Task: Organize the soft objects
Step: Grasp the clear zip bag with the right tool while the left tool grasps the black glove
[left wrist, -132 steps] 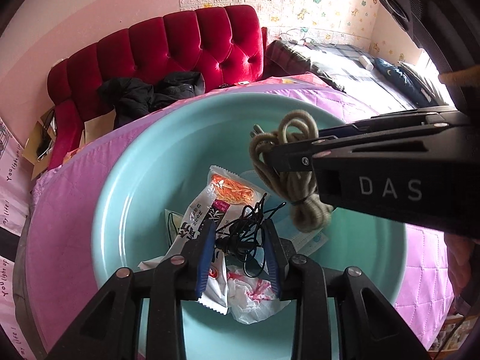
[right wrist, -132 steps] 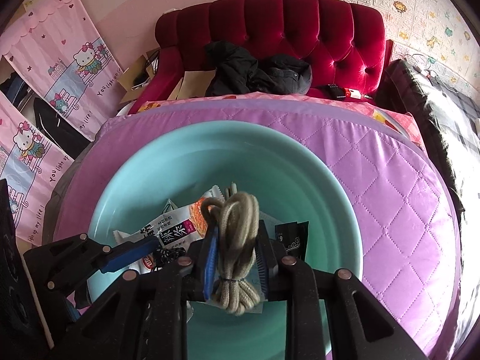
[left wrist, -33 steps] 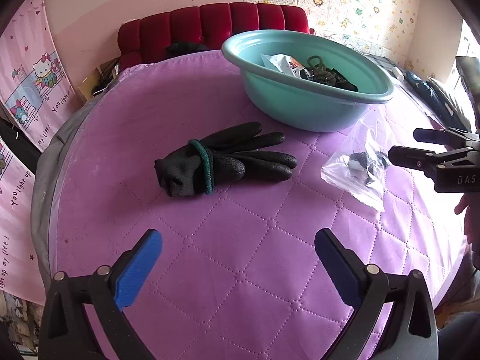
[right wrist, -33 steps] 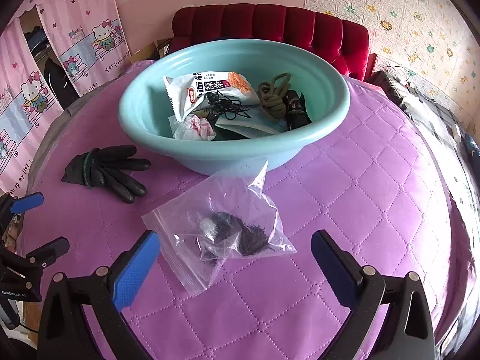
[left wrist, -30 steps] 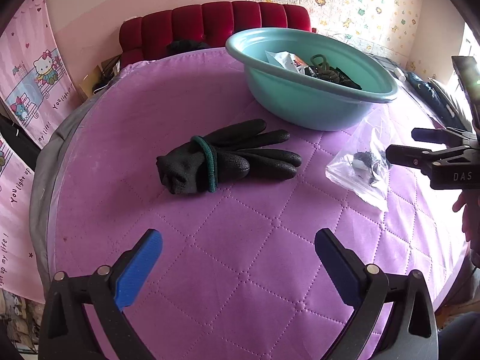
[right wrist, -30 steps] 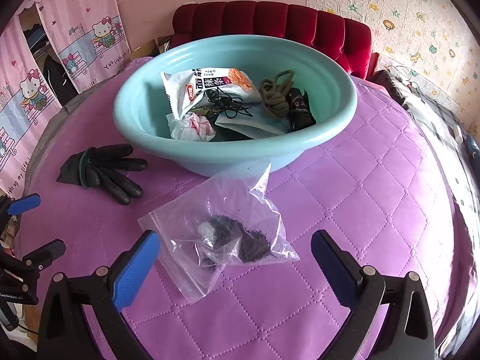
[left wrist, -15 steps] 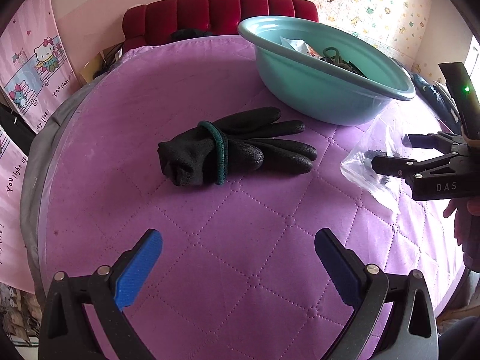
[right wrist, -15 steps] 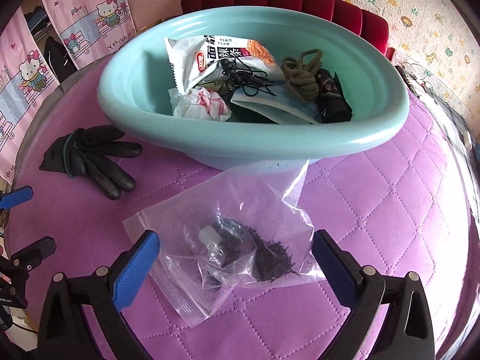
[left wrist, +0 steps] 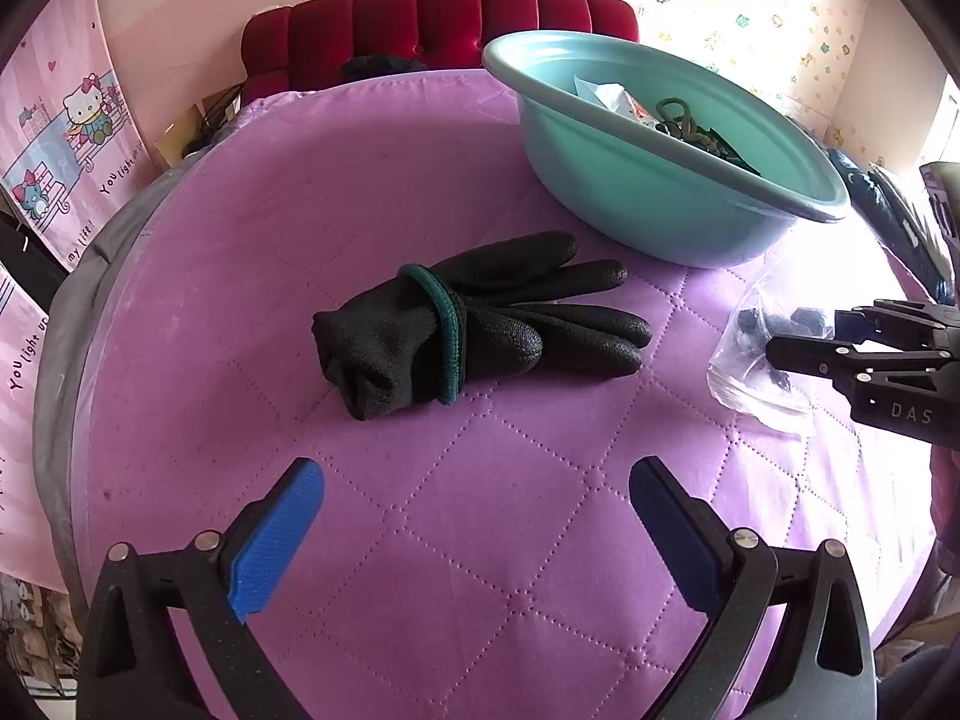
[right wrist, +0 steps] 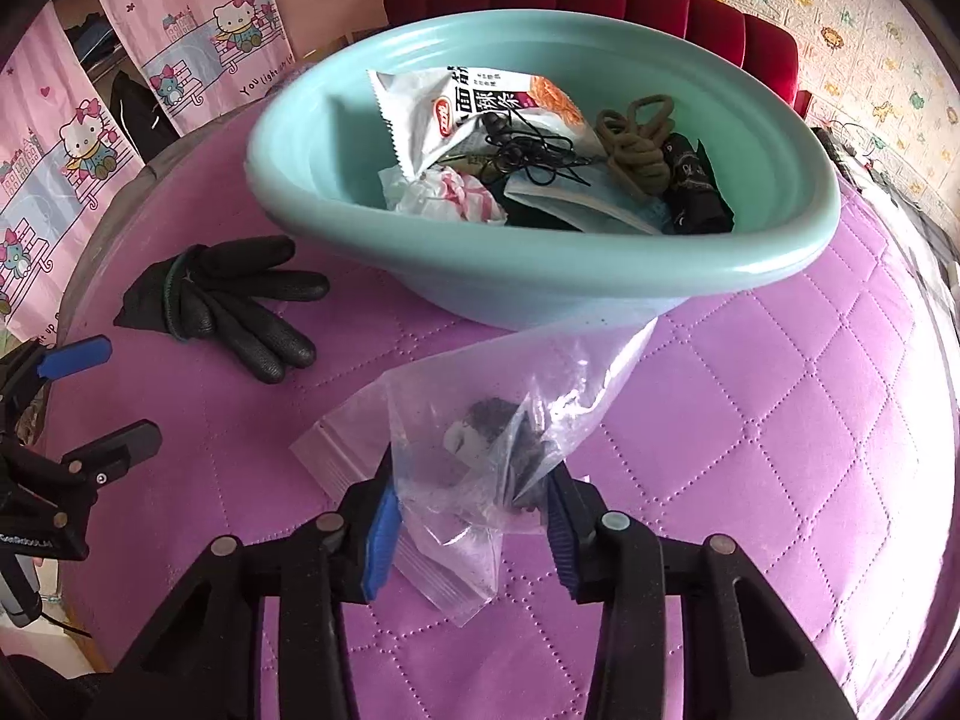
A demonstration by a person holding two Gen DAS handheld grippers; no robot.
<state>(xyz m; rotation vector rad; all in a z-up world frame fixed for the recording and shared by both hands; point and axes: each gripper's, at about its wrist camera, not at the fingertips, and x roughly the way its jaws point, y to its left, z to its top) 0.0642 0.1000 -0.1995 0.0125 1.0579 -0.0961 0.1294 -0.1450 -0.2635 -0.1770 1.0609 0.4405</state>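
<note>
Closing in: right gripper [right wrist: 471, 519] jaws just narrowed around the clear zip bag [right wrist: 480, 450] lying near the teal basin [right wrist: 600, 288], film crumpling between the pads. Light, slippery, limp; best pinched at the dark clump. Left gripper [left wrist: 474, 531] wide open, empty, short of the black gloves [left wrist: 480, 324].

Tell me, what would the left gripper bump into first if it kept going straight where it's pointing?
Probably the purple quilted cover just ahead of the open left gripper; the black gloves lie farther along, though depth is hard to judge.

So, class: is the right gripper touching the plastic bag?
Touching. The right wrist view shows the right gripper with both pads pressed into the crumpled plastic bag, its jaws having just been closing.
</note>
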